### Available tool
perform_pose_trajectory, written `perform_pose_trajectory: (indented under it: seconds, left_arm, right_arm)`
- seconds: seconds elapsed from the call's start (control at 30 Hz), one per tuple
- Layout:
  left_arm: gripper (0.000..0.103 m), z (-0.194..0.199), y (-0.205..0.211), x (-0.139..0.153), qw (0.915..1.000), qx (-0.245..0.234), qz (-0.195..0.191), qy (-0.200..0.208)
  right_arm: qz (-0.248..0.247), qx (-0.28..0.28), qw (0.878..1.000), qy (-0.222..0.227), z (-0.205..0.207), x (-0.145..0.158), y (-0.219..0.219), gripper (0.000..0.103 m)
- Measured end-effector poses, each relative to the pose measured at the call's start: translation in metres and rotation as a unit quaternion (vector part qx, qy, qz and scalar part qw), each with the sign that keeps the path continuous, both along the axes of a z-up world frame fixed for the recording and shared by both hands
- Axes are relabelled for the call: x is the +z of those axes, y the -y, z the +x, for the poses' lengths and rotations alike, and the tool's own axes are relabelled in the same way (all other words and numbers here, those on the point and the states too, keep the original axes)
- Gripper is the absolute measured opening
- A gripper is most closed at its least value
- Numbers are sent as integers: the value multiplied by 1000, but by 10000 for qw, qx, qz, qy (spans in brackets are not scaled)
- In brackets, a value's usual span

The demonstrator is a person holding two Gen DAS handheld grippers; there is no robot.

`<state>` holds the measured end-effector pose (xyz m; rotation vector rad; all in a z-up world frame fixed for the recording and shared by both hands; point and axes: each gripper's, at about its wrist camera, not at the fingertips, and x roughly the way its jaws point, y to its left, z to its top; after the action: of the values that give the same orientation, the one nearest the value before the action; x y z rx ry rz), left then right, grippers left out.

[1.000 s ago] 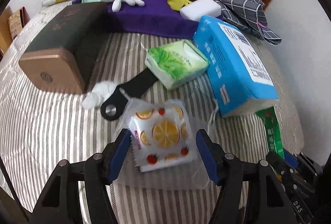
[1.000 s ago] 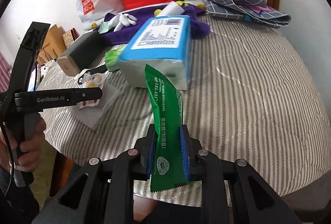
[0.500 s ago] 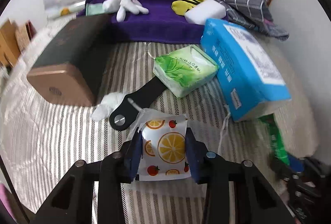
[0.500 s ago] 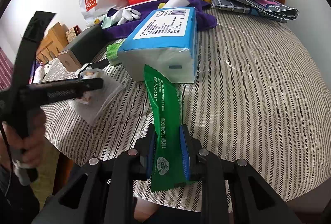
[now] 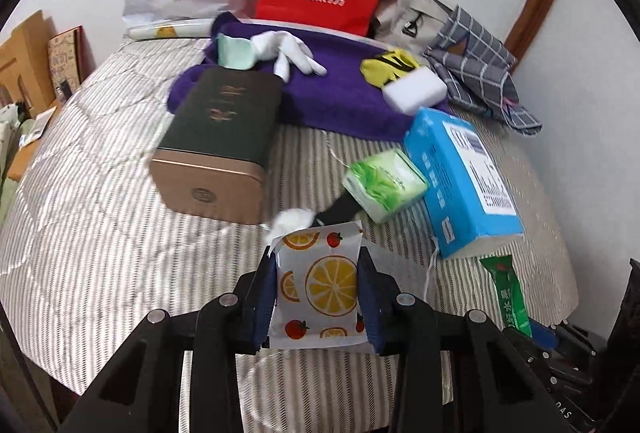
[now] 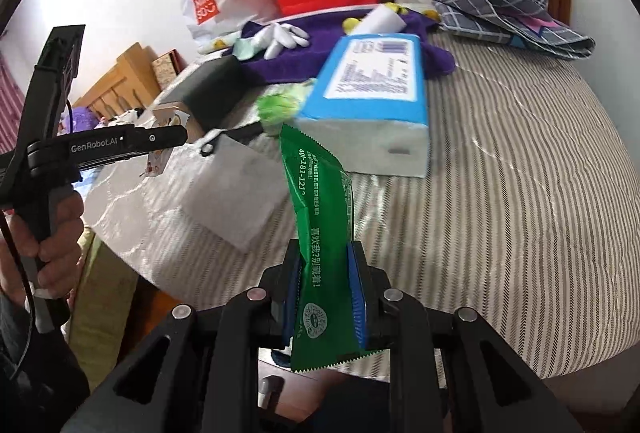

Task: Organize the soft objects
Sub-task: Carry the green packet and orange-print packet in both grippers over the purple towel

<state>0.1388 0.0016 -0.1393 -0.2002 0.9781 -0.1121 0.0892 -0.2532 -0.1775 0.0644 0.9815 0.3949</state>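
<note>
Your left tongs (image 5: 318, 287) grip one fruit-print packet (image 5: 318, 281), lifted over the bed's (image 5: 88, 217) near edge. Your right tongs (image 6: 324, 289) clamp one green sachet (image 6: 320, 233) upright near the same edge. On the bed: one blue tissue pack (image 5: 460, 177), one green tissue pack (image 5: 384, 183), one dark box (image 5: 220, 141), one purple towel (image 5: 332, 101) at the far edge.

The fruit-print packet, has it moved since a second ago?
Yes. The fruit-print packet, then flat on the striped bedspread between open fingers, is now clamped in the left gripper and lifted off it.
</note>
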Motion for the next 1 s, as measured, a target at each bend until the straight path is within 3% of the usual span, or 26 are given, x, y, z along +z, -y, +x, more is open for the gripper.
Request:
perform_pose_trajectory:
  seconds: [0.5, 1.0]
  left_arm:
    - [35, -4, -52, 28, 9990, 409, -7, 195]
    - [36, 6, -61, 70, 9978, 399, 50, 537]
  right_arm:
    - [99, -159, 9991, 371, 11, 52, -9, 22]
    - [69, -354, 9973, 646, 36, 86, -6, 22]
